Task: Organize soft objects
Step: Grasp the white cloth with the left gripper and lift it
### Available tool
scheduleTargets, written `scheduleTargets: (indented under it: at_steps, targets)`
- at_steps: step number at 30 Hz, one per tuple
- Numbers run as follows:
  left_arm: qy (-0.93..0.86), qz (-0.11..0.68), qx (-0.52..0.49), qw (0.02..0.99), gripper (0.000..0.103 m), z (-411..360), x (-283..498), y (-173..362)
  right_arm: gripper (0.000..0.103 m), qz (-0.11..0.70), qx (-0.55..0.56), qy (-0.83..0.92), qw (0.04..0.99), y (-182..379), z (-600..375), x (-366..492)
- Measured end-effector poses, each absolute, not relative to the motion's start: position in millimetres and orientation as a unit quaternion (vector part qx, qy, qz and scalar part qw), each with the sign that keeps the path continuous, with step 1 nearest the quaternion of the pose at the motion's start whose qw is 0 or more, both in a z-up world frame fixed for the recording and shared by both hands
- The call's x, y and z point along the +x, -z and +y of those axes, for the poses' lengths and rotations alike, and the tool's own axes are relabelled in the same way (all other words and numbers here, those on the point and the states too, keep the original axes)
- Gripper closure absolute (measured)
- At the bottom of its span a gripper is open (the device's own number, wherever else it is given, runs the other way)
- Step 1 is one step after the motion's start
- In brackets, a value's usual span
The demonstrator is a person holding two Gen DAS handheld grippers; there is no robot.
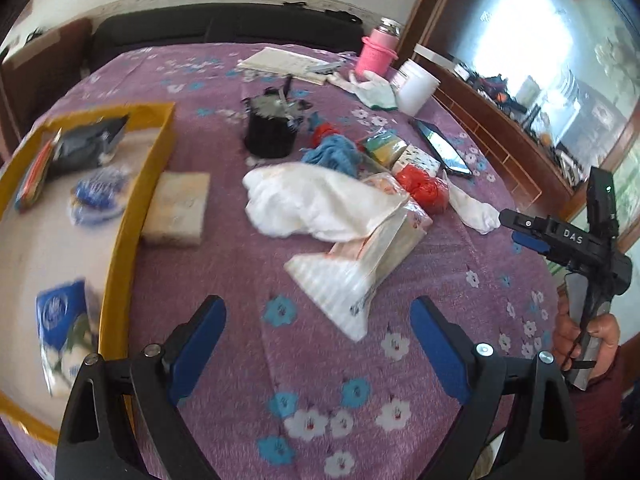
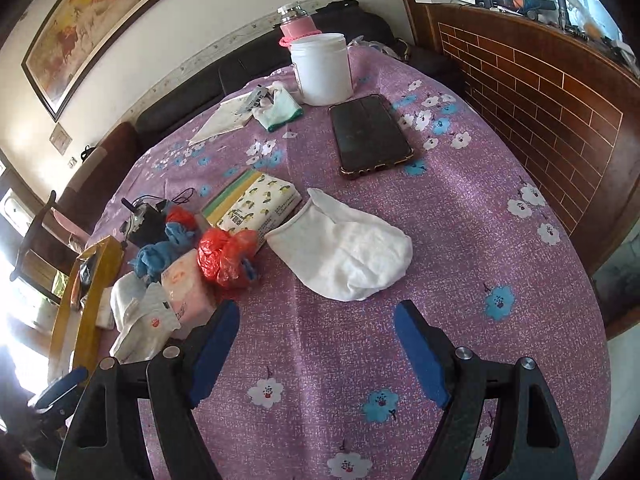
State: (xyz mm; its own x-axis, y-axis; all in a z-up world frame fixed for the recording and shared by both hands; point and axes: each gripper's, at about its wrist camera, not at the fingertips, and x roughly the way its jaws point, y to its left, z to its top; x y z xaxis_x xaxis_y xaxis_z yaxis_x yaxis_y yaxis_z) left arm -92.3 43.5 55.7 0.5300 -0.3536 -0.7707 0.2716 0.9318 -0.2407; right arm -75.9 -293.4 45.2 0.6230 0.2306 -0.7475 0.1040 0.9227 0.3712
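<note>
Both sets of jaws stand wide apart and grip nothing — the left gripper (image 1: 318, 340) hovers over the purple flowered surface (image 1: 248, 264) just short of a plastic-wrapped tissue pack (image 1: 360, 264). The right gripper (image 2: 316, 344) hangs near a white sock (image 2: 348, 256), which lies flat beside the red plastic bag (image 2: 224, 256) and lemon-print tissue pack (image 2: 260, 208). A yellow-rimmed tray (image 1: 124, 220) at the left already holds a few packets.

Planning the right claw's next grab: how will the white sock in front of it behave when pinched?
The white sock lies limp and flat on the tablecloth, so it will probably droop from the pinch point. It looks light and cloth-like, unlikely to slip or roll.
</note>
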Motion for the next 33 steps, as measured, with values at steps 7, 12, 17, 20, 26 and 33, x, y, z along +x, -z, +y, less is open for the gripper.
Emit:
scheduleTargets:
  at_steps: [7, 12, 17, 20, 26, 33]
  targets:
    - [0.182, 0.483, -0.105, 0.850, 0.010, 40.3, -16.4, -57.3, 0.019, 0.425, 0.202, -0.033, 0.882, -44.0, -307.3, -82.3]
    - [0.160, 0.518, -0.101, 0.834, 0.011, 11.2, 18.6, -32.3, 0.019, 0.421, 0.222, -0.027, 0.879, -40.6, -321.4, -85.6]
    - [0.196, 0.503, -0.070, 0.839, 0.070, -7.5, 11.4, -28.0, 0.019, 0.417, 0.226, -0.014, 0.880, -42.5, -332.9, -91.6]
    - [0.214, 0.503, -0.089, 0.833, 0.086, 3.5, 9.2, -29.6, 0.019, 0.416, 0.227, -0.016, 0.880, -43.7, -333.5, -92.9]
    - [0.228, 0.481, -0.119, 0.838, 0.093, 27.9, -5.8, -45.7, 0.019, 0.425, 0.219, -0.051, 0.877, -42.8, -305.2, -87.9]
    - [0.238, 0.423, -0.189, 0.854, 0.092, 89.6, -44.3, -85.5, 0.019, 0.448, 0.179, -0.118, 0.868, -45.5, -245.1, -86.5]
